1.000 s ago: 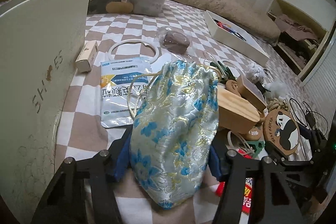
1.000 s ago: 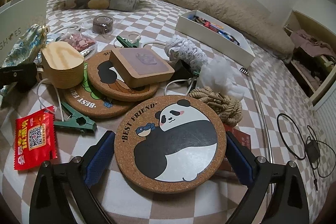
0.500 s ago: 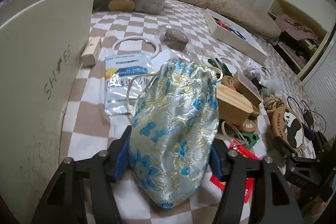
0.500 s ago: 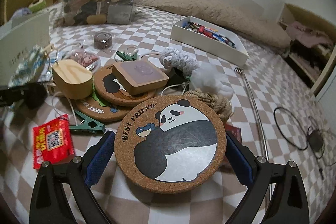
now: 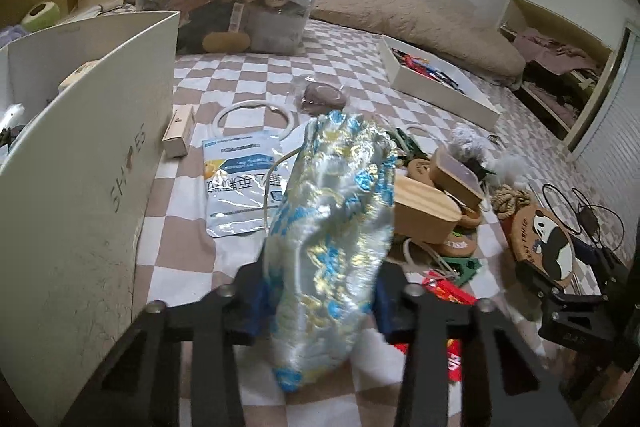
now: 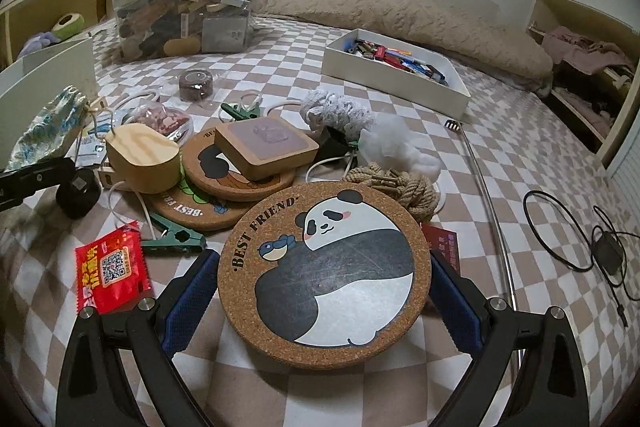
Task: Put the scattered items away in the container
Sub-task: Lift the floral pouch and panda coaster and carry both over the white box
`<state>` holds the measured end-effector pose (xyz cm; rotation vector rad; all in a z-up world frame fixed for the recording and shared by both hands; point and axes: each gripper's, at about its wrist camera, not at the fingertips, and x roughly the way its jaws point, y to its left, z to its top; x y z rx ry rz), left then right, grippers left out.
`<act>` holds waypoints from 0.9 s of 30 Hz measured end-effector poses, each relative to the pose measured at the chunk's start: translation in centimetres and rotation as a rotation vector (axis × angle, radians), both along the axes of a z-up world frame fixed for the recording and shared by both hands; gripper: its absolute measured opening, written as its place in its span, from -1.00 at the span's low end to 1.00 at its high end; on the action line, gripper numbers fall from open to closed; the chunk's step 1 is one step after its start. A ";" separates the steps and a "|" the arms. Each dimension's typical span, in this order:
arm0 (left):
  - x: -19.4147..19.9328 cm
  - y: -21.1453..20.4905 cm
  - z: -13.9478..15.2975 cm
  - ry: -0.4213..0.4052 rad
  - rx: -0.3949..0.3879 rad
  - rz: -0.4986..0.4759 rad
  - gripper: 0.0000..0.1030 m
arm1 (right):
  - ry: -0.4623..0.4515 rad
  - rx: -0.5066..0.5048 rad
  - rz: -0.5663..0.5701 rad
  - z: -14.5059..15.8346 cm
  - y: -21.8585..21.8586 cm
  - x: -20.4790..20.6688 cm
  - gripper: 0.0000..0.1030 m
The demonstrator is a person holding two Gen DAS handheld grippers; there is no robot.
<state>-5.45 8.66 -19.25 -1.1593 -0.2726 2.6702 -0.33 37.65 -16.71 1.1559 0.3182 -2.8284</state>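
Jaws of the left gripper (image 5: 320, 301) pinched a silky brocade pouch (image 5: 334, 223); the right gripper (image 6: 322, 297), spread wide, clasped a round cork coaster (image 6: 324, 267).

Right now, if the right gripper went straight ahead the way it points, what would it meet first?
The right gripper, shut on the panda cork coaster, would likely run that coaster into the coiled jute rope just beyond its far edge; depth is uncertain.

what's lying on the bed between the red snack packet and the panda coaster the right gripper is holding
A green clip lies there, by the red snack packet and left of the panda coaster; otherwise bare checkered bedsheet. The right wrist view shows this best.
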 end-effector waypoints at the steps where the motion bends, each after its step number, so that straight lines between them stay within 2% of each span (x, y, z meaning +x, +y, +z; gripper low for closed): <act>1: 0.1 0.0 0.1 0.004 -0.001 -0.004 -0.31 | 0.002 -0.003 -0.001 0.1 0.1 0.0 0.93; 8: 0.4 0.2 0.7 0.019 0.013 -0.026 -0.48 | 0.020 -0.033 -0.013 0.7 0.5 0.4 0.93; 19: 2.0 0.2 2.4 0.069 0.029 -0.066 -0.50 | 0.053 -0.096 -0.025 2.1 0.8 2.4 0.93; 21: 2.3 0.2 2.7 0.075 0.028 -0.072 -0.64 | 0.059 -0.103 -0.028 2.3 0.8 2.7 0.93; 25: 2.8 0.4 3.1 0.088 0.021 -0.083 -0.65 | 0.075 -0.121 -0.035 2.8 0.9 3.4 0.93; 27: 3.0 0.3 3.3 0.091 0.021 -0.087 -0.75 | 0.083 -0.131 -0.040 3.0 1.0 3.8 0.93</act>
